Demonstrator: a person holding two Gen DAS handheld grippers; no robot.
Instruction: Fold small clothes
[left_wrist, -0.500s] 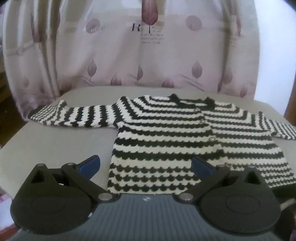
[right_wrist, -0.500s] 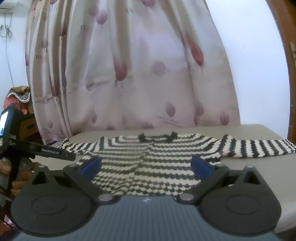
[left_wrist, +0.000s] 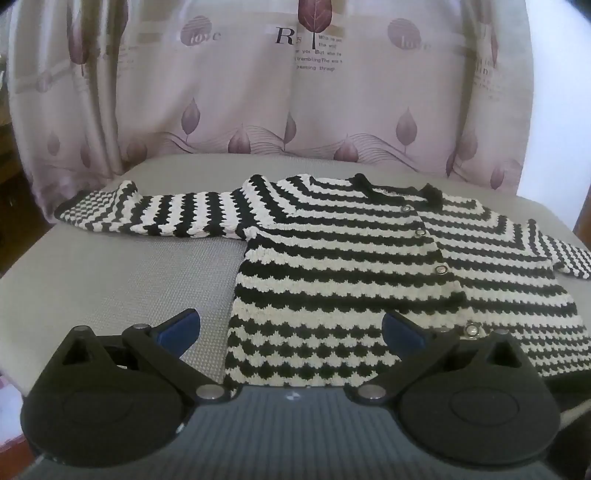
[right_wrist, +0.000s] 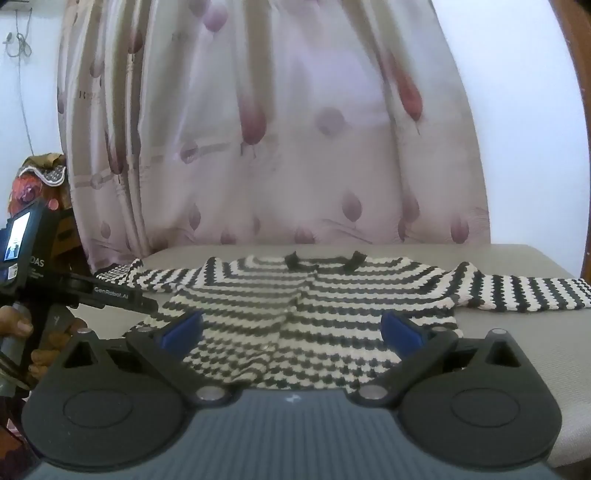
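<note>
A small black-and-white striped knit cardigan (left_wrist: 343, 266) lies flat, front up, on a grey padded surface (left_wrist: 110, 280), both sleeves spread out sideways. It also shows in the right wrist view (right_wrist: 295, 306). My left gripper (left_wrist: 291, 328) is open and empty, hovering over the cardigan's lower left hem. My right gripper (right_wrist: 291, 328) is open and empty, above the near hem. The left gripper's body (right_wrist: 74, 291) shows at the left edge of the right wrist view, held by a hand.
A pink leaf-print curtain (left_wrist: 295, 92) hangs right behind the surface. The left sleeve (left_wrist: 147, 214) reaches toward the surface's left edge; the right sleeve (right_wrist: 524, 295) reaches toward its right edge. A white wall (right_wrist: 517, 110) stands at the right.
Both grippers have shifted slightly; the left view sits a little closer to the cardigan's hem. The cardigan has not moved.
</note>
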